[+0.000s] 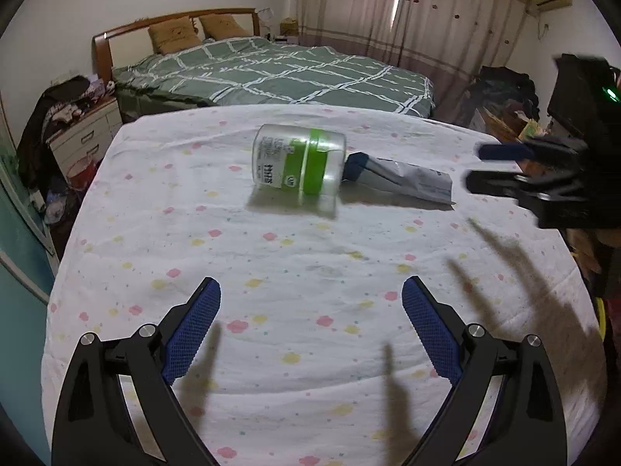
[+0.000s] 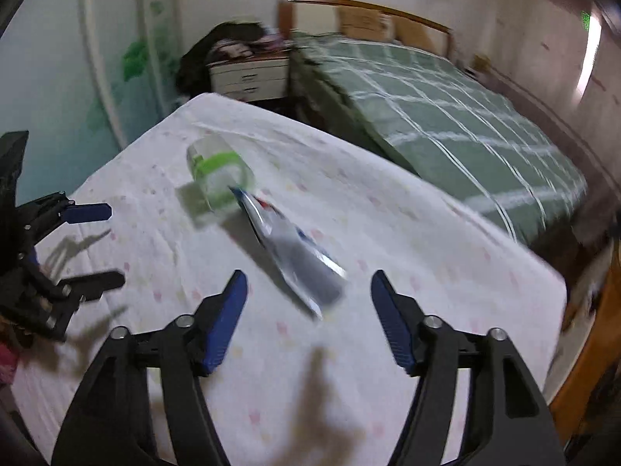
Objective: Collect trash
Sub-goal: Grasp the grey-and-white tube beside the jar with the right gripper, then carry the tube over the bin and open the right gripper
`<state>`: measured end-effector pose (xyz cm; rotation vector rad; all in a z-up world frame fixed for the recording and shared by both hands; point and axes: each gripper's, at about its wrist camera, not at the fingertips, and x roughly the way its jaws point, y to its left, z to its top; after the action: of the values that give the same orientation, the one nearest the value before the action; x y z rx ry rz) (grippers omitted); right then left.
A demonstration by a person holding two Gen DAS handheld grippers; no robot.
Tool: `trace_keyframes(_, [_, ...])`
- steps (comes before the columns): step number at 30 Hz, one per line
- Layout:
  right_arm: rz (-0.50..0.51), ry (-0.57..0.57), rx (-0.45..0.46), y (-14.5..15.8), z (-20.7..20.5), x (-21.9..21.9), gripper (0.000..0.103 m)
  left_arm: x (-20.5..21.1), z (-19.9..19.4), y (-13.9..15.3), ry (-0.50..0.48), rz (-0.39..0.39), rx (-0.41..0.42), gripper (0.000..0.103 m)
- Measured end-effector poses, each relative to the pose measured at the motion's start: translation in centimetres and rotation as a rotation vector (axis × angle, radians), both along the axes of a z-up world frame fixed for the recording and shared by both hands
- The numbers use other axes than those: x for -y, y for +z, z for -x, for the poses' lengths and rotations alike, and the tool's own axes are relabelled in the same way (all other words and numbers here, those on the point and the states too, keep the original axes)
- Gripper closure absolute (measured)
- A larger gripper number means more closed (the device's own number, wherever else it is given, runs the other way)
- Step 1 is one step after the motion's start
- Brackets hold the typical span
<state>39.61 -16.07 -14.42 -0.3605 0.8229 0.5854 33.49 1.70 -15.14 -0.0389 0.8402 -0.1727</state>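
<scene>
Clear cylindrical jar [image 1: 298,163] against crumpled silver tube [image 1: 403,179]

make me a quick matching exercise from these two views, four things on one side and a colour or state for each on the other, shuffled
Things
1. plastic jar
2. toothpaste tube
3. bed
4. left gripper

Colour or state
A. green cover with a white grid
B. open, empty, above the flowered cloth
C. on its side, clear with a green label
D. flat, silver-grey, blue end touching the jar

Pairs: 1-C, 2-D, 3-A, 4-B

The right gripper is open too, with the tube's flat end just ahead of it.
</scene>
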Motion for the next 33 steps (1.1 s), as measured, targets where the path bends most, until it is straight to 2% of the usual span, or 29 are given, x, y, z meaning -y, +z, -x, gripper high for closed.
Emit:
trace_keyframes(5, [0.085,0.111,-0.022,-1.6,-2.0,-3.9,0.037,0.2,0.0,-0.2,-0.004,-0.003,-0.008,0.010])
trace_keyframes(10, [0.164,0.122,-0.053,-3.9,-4.0,-5.7,0.037,0.4,-0.2,-0.4,-0.011,0.000,-0.021,0.010])
trace_keyframes(16, [0.115,0.127,-0.125,-4.3,-5.7,-5.5,0.036,0.6,-0.1,-0.4,-0.017,0.006,-0.025,0.010])
trace_keyframes(18, [0.092,0.128,-0.164,-4.3,-6.0,-5.3,0.040,0.6,-0.2,-0.5,-0.016,0.007,-0.028,0.010])
trace_keyframes(22, [0.078,0.112,-0.196,-4.0,-5.6,-4.7,0.064,0.6,-0.2,-0.5,-0.016,0.004,-0.029,0.010])
trace_keyframes(24, [0.081,0.090,-0.203,-3.9,-5.2,-4.4,0.069,0.6,-0.2,-0.5,-0.016,0.003,-0.029,0.010])
trace_keyframes(28, [0.075,0.049,-0.222,-3.8,-3.6,-3.4,0.073,0.6,-0.2,-0.6,-0.012,0.002,-0.030,0.010])
trace_keyframes(31, [0.036,-0.006,-0.241,-3.4,-1.8,-1.9,0.078,0.5,-0.2,-0.6,-0.009,0.003,-0.030,0.010])
trace_keyframes(33, [-0.004,-0.044,-0.246,-3.0,-0.4,-0.6,0.079,0.5,-0.1,-0.6,-0.008,0.004,-0.032,0.010])
